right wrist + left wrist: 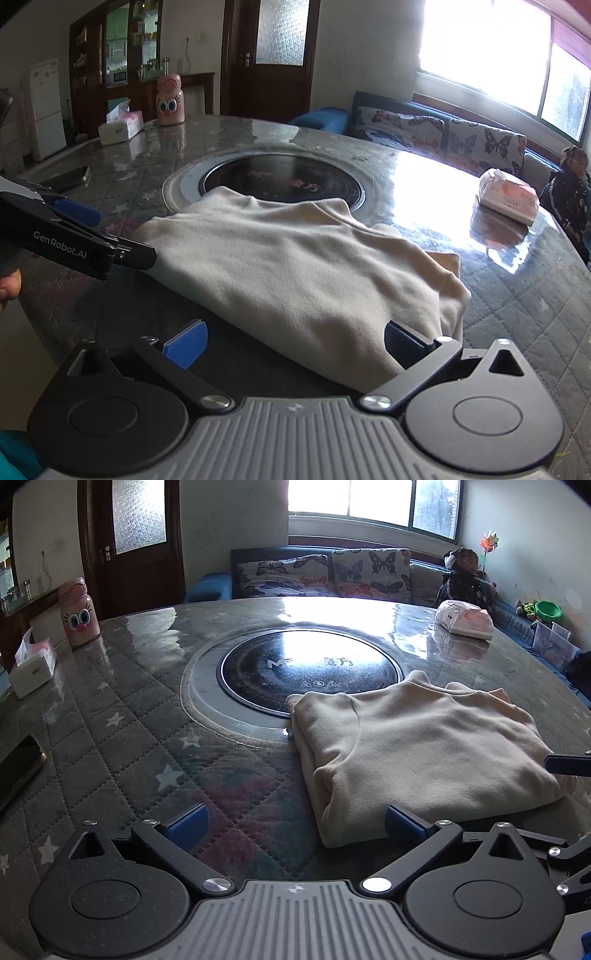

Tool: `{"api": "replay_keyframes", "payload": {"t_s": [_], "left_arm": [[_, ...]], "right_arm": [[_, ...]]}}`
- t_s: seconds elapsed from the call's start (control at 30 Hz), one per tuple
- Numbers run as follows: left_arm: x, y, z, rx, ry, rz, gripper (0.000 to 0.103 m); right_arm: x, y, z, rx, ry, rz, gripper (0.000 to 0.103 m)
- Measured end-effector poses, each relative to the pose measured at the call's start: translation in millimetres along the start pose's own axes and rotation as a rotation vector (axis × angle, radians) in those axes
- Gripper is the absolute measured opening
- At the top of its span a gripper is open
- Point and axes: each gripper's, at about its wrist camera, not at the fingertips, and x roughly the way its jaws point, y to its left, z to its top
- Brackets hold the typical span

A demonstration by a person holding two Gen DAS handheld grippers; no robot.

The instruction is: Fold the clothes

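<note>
Now both sets of tongs stand released — the left gripper and the right gripper hold nothing, jaws spread wide at the near edge of the cream sweater. It lies folded into a thick stack on the glossy quilted table, its far edge overlapping the round black hotplate. The risk, I'd say — a fingertip catching only the top layer and peeling the fold open, or a push sliding the stack.

Pink bottle, tissue box, phone
</note>
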Motion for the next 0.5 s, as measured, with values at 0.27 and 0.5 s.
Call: {"api": "replay_keyframes", "payload": {"t_s": [0.27,0.5], "left_arm": [[-5.8,-2.4,0.0,-0.007,-0.01,-0.012,0.103],[-0.8,0.8,1.1,-0.018,0.007,-0.005,0.103]], "right_arm": [[2.9,0.7,-4.6,-0.014,0.023,-0.005,0.103],[0.2,6.2,-6.9,-0.054,0.001,0.024,0.103]]}}
